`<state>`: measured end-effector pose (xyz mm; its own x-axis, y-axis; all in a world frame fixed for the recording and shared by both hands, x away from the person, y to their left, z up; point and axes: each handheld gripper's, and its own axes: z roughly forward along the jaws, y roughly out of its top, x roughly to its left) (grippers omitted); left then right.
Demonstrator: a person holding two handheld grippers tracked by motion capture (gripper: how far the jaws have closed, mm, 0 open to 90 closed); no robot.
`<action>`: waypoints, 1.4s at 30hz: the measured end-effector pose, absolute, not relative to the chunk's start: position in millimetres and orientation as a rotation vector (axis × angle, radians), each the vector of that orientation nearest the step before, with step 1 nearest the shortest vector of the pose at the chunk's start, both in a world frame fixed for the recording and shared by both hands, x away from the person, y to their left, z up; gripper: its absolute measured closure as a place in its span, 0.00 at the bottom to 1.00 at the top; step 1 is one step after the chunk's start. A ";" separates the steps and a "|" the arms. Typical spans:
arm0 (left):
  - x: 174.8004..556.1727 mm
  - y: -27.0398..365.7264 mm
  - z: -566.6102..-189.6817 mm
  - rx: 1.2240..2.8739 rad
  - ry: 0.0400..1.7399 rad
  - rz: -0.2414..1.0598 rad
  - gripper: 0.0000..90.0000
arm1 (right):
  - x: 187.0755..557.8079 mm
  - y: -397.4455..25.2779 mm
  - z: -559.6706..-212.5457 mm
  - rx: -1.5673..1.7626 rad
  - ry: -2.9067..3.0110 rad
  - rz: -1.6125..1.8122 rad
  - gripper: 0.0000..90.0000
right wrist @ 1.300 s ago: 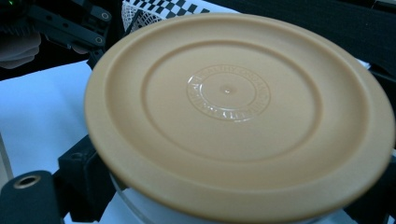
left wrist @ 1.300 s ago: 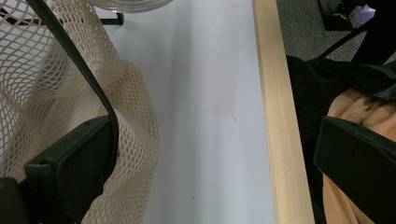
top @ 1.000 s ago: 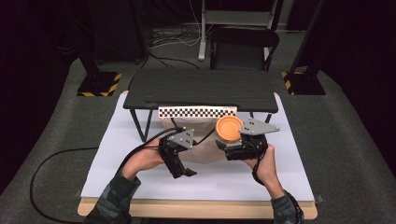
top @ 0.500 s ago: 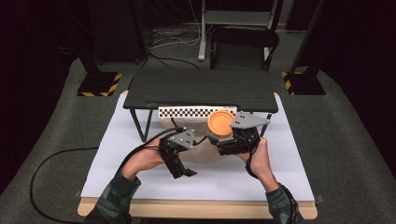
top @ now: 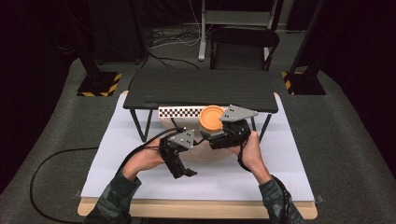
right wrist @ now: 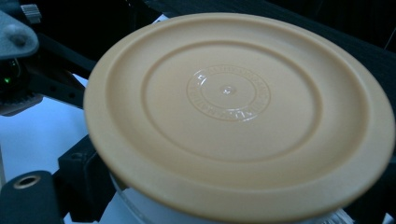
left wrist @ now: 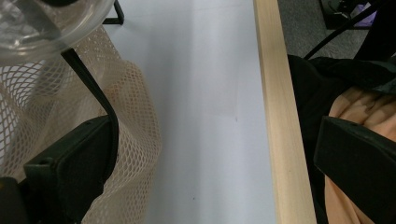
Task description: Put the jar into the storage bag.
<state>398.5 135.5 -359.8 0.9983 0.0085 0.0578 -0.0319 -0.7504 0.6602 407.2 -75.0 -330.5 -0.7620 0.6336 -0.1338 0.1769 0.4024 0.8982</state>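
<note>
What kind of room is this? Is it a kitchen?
Probably not a kitchen. It looks like a recording lab or studio: dark surroundings, a checkerboard strip like those used for cameras, cables on the floor, and yellow-black striped stand bases beside the white-covered table.

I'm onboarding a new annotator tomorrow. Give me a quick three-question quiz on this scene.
1. True or false: the right gripper holds a container with an orange lid.
2. What does the left gripper have by its jaw in the left gripper view? A) a metal spoon B) a beige mesh bag C) a blue cloth
3. Fill in: the white mat lies partly under a low black ____.

Key: 1 true; 2 B; 3 table.
</note>
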 end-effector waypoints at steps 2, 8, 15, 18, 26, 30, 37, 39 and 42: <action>398.4 135.7 -359.6 2.417 -0.016 0.073 0.00 | 409.5 -71.4 -330.4 0.688 2.212 1.326 0.11; 398.2 135.9 -359.1 2.415 -0.022 0.076 0.00 | 417.5 -62.5 -330.7 0.686 2.230 1.323 0.11; 397.9 136.3 -358.5 2.413 -0.028 0.076 0.00 | 426.9 -54.8 -334.1 0.699 2.257 1.352 0.11; 397.2 137.1 -357.3 2.406 -0.039 0.080 0.00 | 430.0 -51.5 -335.7 0.703 2.264 1.361 0.11; 396.4 138.5 -355.9 2.397 -0.040 0.074 0.00 | 436.1 -43.3 -342.8 0.716 2.286 1.387 0.11; 396.1 141.0 -353.8 2.378 -0.044 0.059 0.00 | 438.5 -40.3 -348.3 0.721 2.306 1.383 0.10; 395.7 140.5 -354.9 2.388 -0.042 0.065 0.00 | 440.6 -40.2 -357.7 0.754 2.318 1.381 0.10; 395.4 140.5 -354.8 2.389 -0.042 0.068 0.00 | 440.4 -40.2 -357.5 0.752 2.320 1.376 0.10; 395.5 140.7 -354.6 2.390 -0.041 0.067 0.00 | 440.7 -40.0 -357.1 0.751 2.324 1.376 0.10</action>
